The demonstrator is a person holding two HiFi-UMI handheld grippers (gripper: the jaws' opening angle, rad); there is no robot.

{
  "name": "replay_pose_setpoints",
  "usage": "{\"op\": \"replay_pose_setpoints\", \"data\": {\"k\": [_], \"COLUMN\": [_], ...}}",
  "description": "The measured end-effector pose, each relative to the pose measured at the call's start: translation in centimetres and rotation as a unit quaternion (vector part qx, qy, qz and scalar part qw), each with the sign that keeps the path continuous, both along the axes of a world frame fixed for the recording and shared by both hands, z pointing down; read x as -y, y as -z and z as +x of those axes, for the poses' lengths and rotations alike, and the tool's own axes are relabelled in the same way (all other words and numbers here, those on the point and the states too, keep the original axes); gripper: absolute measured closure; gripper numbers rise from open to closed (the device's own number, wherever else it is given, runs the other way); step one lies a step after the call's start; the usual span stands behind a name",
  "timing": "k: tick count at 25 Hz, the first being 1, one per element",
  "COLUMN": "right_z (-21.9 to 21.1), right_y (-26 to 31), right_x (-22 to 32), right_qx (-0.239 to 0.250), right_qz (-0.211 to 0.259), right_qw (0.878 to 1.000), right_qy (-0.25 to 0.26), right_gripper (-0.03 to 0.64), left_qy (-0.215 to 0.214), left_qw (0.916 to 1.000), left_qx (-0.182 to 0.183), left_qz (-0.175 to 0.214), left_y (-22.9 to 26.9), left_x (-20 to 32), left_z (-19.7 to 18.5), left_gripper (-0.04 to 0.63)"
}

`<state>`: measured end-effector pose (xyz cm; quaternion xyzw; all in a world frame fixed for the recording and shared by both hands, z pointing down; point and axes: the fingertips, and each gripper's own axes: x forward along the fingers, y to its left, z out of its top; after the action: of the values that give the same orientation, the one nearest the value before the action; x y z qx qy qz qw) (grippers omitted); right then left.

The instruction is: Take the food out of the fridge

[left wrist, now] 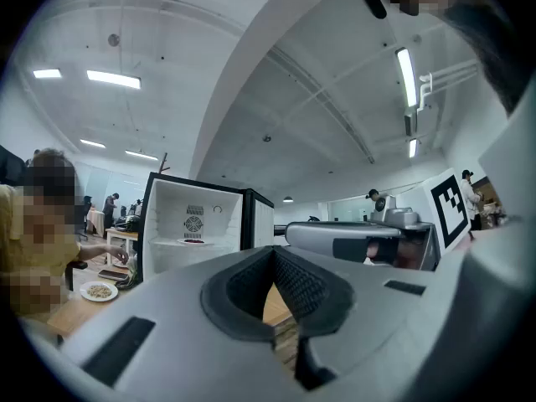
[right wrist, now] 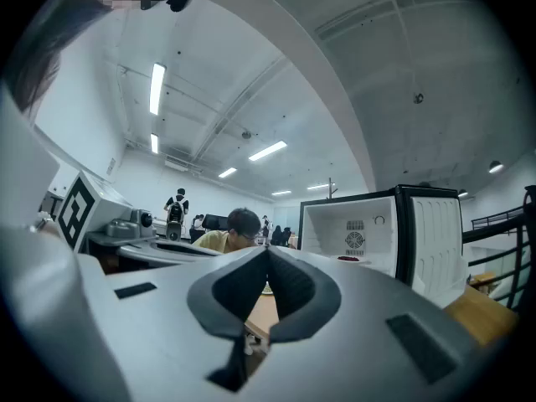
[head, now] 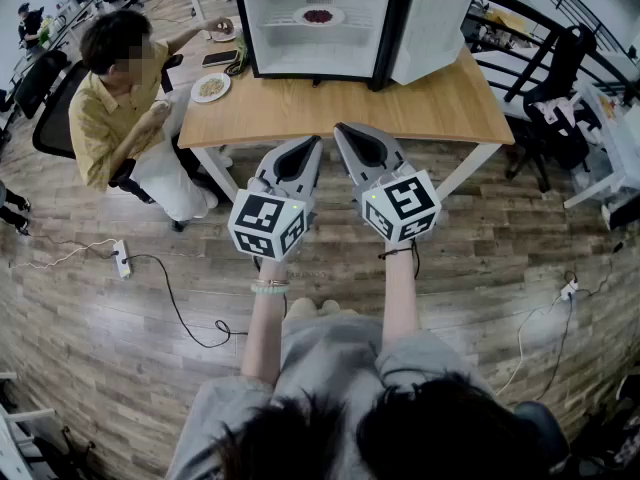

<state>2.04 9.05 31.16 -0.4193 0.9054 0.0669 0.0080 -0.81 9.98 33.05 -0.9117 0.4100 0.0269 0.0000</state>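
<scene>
While the grey left claw [head: 316,144] and right claw [head: 340,130] are pressed together empty, the white plate of dark food [head: 322,15] waits straight ahead in the black fridge [head: 262,28], nearer neither.

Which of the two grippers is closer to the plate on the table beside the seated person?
Left. The left gripper is short of the table, with the plate ahead to its left; the right gripper is beside it, farther right.
</scene>
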Motion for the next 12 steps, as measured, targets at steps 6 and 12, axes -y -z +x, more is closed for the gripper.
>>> {"op": "replay_pose_setpoints", "data": {"k": [6,12], "right_z": [1.2,1.1], "right_y": [0.0,-1.1], "right_x": [0.3,-0.1], "right_qx": [0.005,0.038], "right_qz": [-0.003,-0.027], "right_qw": [1.0,0.999], "right_qy": [0.01,0.026], "right_gripper": [0.608,0.607], "left_qy": [0.01,0.022], "left_qw": [0.9999,0.9997], "left_qx": [0.002,0.011], "left_qz": [-0.001,-0.007], "left_y": [0.2,-0.1], "left_x": [0.4,-1.1], "left_z": [0.9,0.6], "left_gripper": [0.588,0.588]}}
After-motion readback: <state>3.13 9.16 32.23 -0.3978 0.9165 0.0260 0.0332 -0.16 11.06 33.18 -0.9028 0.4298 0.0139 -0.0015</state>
